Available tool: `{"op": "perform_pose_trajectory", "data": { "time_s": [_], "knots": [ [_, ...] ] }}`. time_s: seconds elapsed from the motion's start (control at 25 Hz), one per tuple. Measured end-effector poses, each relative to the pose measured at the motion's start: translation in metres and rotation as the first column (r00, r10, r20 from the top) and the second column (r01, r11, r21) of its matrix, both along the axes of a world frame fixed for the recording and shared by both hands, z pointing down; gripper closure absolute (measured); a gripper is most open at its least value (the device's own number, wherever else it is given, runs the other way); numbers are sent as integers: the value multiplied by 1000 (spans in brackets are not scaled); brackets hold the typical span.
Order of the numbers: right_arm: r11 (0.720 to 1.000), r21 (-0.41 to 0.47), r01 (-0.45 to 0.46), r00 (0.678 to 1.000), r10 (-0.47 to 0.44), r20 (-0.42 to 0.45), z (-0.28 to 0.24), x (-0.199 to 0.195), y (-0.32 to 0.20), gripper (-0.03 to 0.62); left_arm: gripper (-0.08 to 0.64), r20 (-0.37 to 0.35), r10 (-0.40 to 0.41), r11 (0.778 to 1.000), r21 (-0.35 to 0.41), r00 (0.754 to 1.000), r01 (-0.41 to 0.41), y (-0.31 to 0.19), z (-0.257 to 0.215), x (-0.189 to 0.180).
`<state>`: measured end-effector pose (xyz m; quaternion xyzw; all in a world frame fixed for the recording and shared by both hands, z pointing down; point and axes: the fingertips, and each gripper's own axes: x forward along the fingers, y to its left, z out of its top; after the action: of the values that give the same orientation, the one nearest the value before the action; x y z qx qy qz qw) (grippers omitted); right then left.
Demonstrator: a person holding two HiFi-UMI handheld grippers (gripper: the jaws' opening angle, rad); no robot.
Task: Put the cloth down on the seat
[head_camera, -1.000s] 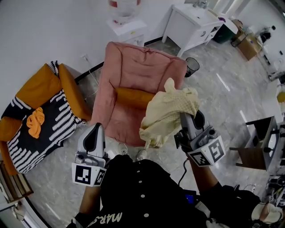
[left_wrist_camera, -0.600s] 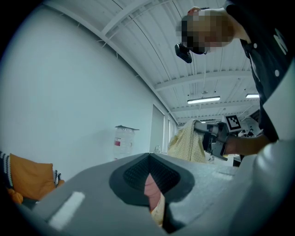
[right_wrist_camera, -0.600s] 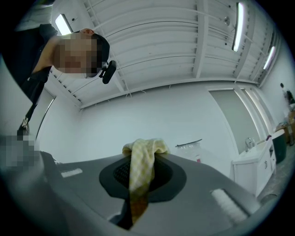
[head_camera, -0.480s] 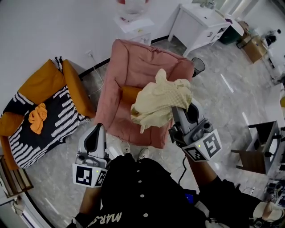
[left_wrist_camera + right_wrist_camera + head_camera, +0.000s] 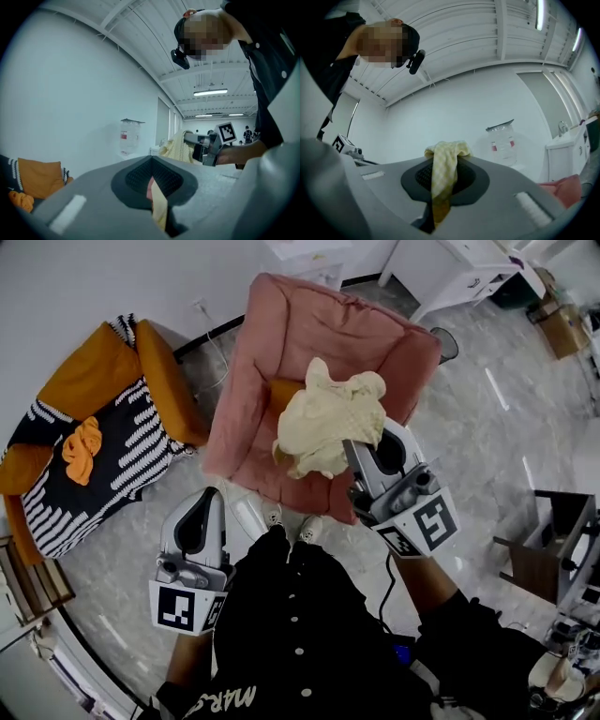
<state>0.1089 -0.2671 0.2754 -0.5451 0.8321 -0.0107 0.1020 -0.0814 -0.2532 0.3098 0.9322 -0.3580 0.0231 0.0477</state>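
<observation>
Since the earlier frames the right gripper (image 5: 364,444) has carried the pale yellow checked cloth (image 5: 328,416) forward. The cloth now hangs over the pink upholstered armchair (image 5: 309,329) rather than short of it.

**Left:** the left gripper (image 5: 208,498) has its jaws drawn together and rests low at the person's side, well apart from the cloth and taking no part in the carry. A thin pale sliver shows in the seam between its jaws; what it is cannot be told.

**Centre:** the cloth is bunched and lifted just ahead of the right gripper. It does not yet lie on the seat (image 5: 246,460).

**Right:** the right gripper is clamped on a fold of the cloth. It holds the cloth high, probably so the hanging part clears the armrest before lowering.
</observation>
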Motion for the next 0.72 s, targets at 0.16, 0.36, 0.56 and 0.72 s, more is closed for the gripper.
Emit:
{"op": "perform_pose_trajectory", "data": {
  "time_s": [0.16, 0.36, 0.56, 0.72],
  "knots": [
    [998, -53, 30, 999, -32, -40, 49, -11, -17, 545, 560, 23, 2, 1000, -19, 1000, -2, -6, 17, 3],
    [991, -117, 60, 987, -76, -139, 112, -26, -23, 545, 560, 59, 20, 998, -62, 998, -17, -1, 38, 9],
    [987, -138, 82, 978, -107, -181, 164, -35, -37, 545, 560, 102, 51, 994, -96, 993, -41, -5, 67, 23],
    [977, -202, 69, 967, -115, -228, 218, -36, -49, 545, 560, 117, 82, 987, -146, 990, -65, -7, 89, 33]
  ]
}}
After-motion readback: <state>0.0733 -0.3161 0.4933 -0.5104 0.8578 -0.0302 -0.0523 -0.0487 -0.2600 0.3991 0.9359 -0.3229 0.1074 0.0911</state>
